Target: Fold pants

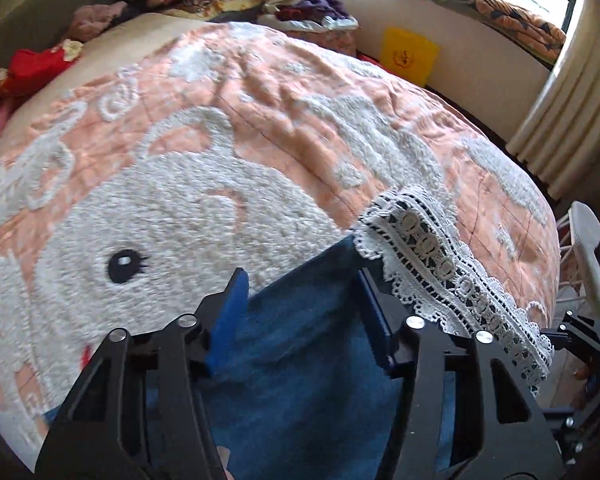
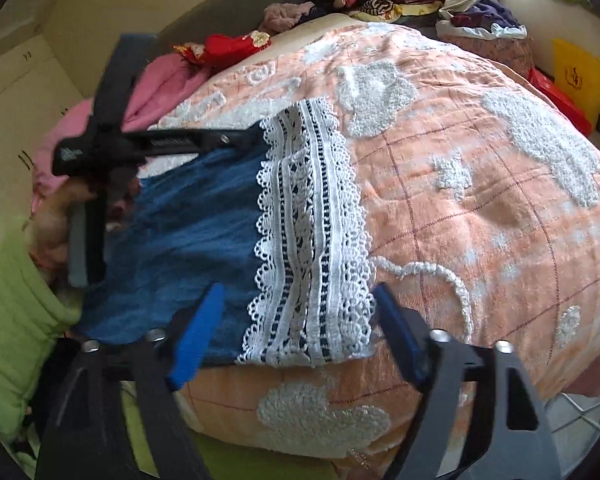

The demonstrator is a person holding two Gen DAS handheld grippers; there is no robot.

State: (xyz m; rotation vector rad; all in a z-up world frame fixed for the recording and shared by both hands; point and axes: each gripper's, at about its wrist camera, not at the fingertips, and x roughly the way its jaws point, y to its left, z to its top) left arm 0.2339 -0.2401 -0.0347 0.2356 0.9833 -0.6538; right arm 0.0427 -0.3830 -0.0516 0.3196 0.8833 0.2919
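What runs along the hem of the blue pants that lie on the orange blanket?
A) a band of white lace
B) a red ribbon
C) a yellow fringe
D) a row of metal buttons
A: in the right wrist view a wide white lace band edges the blue pants on the orange blanket; the left wrist view shows the same lace.

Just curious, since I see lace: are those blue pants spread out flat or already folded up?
Cannot tell. The pants lie flat on the blanket, with the lace hem smooth; layers underneath are hidden.
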